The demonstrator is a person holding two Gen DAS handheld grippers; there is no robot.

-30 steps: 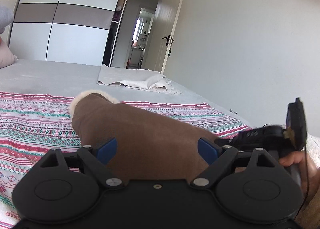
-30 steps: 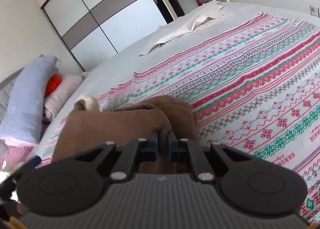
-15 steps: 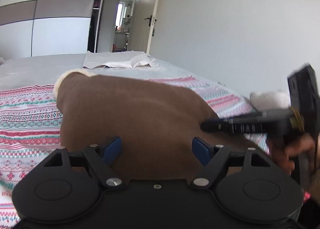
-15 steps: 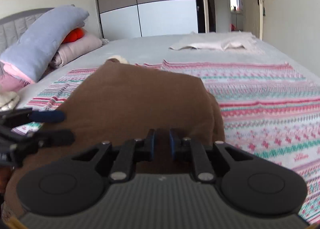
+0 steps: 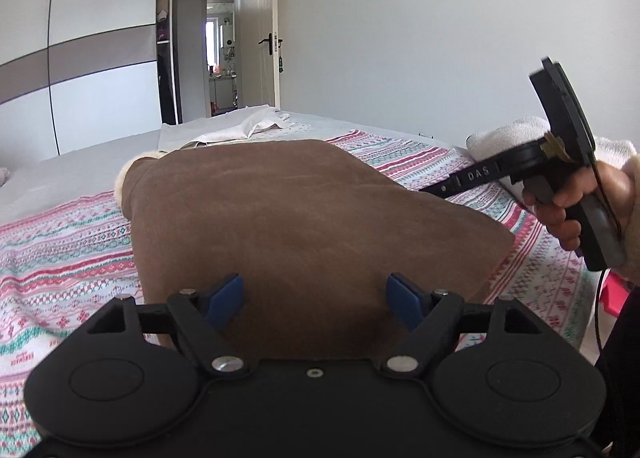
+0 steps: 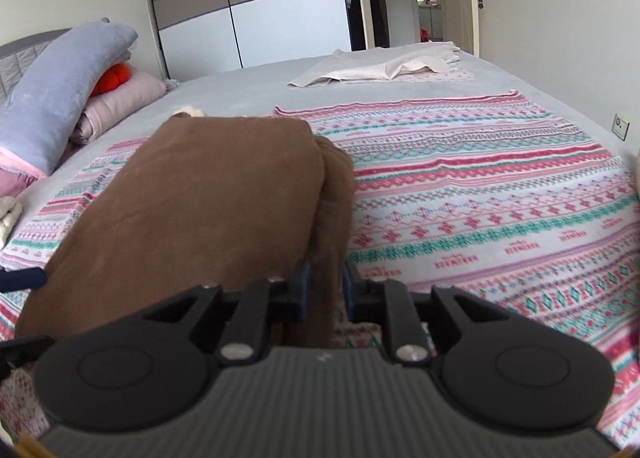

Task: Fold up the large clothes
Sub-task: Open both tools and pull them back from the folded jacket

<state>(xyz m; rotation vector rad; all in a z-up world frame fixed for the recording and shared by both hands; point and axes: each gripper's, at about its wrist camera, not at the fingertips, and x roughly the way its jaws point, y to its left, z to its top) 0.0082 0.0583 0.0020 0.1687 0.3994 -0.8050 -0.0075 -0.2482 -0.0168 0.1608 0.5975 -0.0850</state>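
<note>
A large brown garment with a cream fleece lining (image 5: 304,226) lies folded on a striped patterned blanket (image 5: 52,258) on the bed. My left gripper (image 5: 316,298) is open, its blue pads wide apart over the garment's near edge. My right gripper (image 6: 324,282) holds a thick fold at the garment's (image 6: 208,198) near right edge between its narrowly parted pads. The right gripper also shows from the side in the left wrist view (image 5: 444,189), its tip at the garment's right edge.
A white cloth (image 6: 384,66) lies at the far end of the grey bed. Pillows and an orange toy (image 6: 64,78) are stacked at the left. A wardrobe (image 6: 256,2) and an open door (image 5: 256,54) stand beyond. The blanket (image 6: 500,194) spreads to the right.
Both grippers have drawn back and risen a little. The garment now lies flatter and broader. The right jaws have parted slightly around the fold.
</note>
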